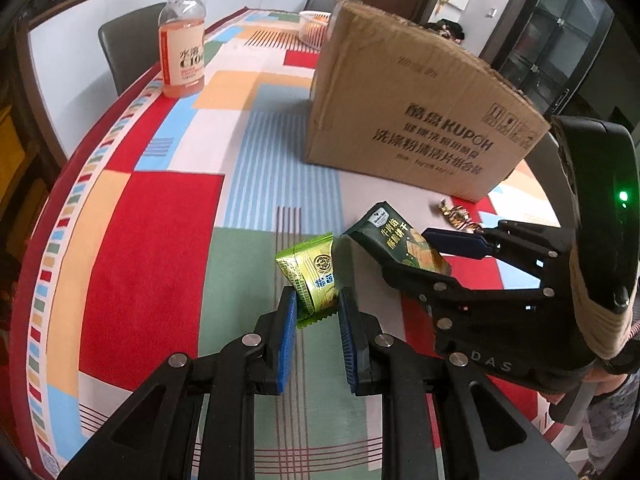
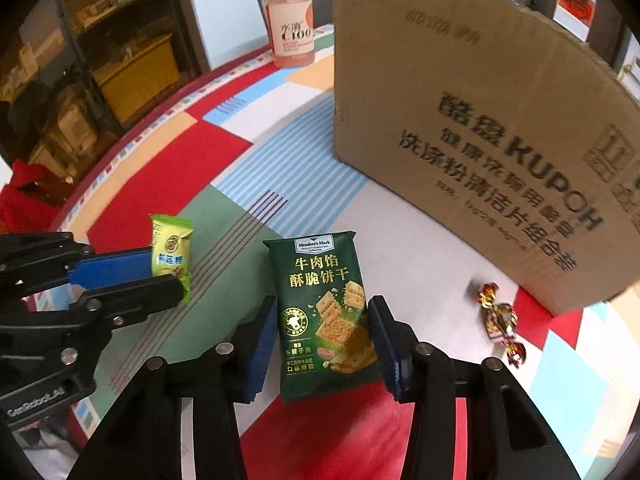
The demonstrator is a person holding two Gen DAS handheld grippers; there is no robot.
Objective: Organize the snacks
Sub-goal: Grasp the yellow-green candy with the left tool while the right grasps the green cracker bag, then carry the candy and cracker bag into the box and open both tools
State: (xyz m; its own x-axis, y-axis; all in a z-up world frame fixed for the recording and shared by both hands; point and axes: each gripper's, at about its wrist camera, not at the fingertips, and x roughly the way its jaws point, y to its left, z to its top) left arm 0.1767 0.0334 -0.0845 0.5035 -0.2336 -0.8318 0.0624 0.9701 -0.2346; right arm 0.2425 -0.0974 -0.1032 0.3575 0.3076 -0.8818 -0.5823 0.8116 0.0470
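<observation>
My left gripper (image 1: 317, 300) is shut on a small yellow-green snack packet (image 1: 314, 276) and holds it above the table; the packet also shows in the right wrist view (image 2: 171, 254). My right gripper (image 2: 322, 312) is shut on a dark green cracker packet (image 2: 322, 308), also seen in the left wrist view (image 1: 400, 246). A brown cardboard box (image 1: 416, 120) stands just beyond both grippers; it fills the upper right of the right wrist view (image 2: 460, 120). Wrapped candies (image 2: 500, 320) lie on the table by the box's near corner.
A pink drink bottle (image 1: 182, 44) stands at the far left of the patchwork tablecloth (image 1: 160, 220). A white bowl (image 1: 316, 26) sits behind the box. A grey chair (image 1: 128, 44) stands past the table edge. Shelves (image 2: 100, 60) stand at left.
</observation>
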